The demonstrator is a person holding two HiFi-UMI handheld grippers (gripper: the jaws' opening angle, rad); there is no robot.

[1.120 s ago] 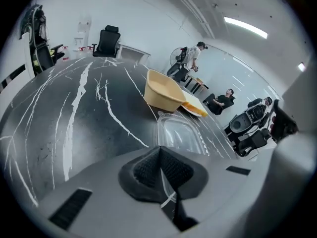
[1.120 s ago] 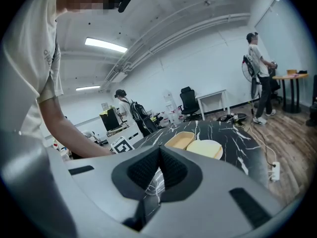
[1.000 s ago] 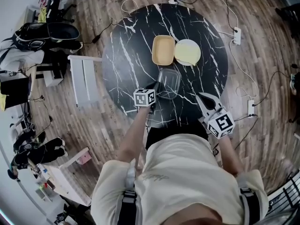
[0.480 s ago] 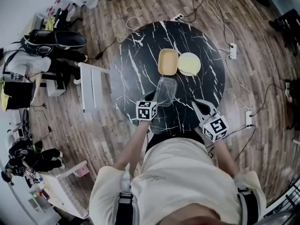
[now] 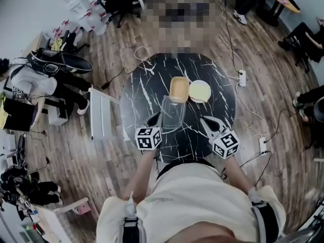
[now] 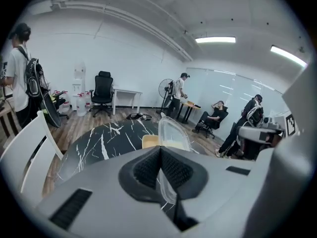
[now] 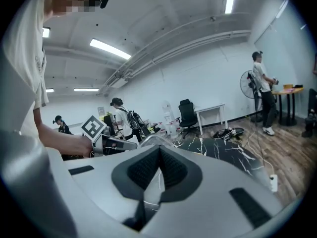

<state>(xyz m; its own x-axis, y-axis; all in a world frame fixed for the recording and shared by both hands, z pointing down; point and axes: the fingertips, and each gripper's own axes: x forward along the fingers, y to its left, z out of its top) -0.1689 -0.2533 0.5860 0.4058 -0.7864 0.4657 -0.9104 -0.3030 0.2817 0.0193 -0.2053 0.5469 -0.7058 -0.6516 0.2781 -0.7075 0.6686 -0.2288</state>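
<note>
— What did my left claw have?

— Your left gripper [image 6: 159, 152] was clamped tight on the thin rim of the clear plastic tub [image 5: 172, 113]. The tub was a glossy rounded rectangle, tipped up just on your side of the tan square bowl [image 5: 178, 89].

— And my right?

— Your right gripper [image 7: 159, 152] had its ribbed dark pads pressed together on nothing, well apart from that bowl, nearer you. A pale round dish [image 5: 200, 91] lay just right of the bowl on the white-veined black marble table [image 5: 142, 92].

Round black marble table [image 5: 144, 92], bearing a yellow tray [image 5: 178, 88] just beside a pale round dish [image 5: 200, 91], possibly a lid. White chair [image 5: 104, 113] at table's left. Power strip [image 5: 241, 78] on wooden floor.
</note>
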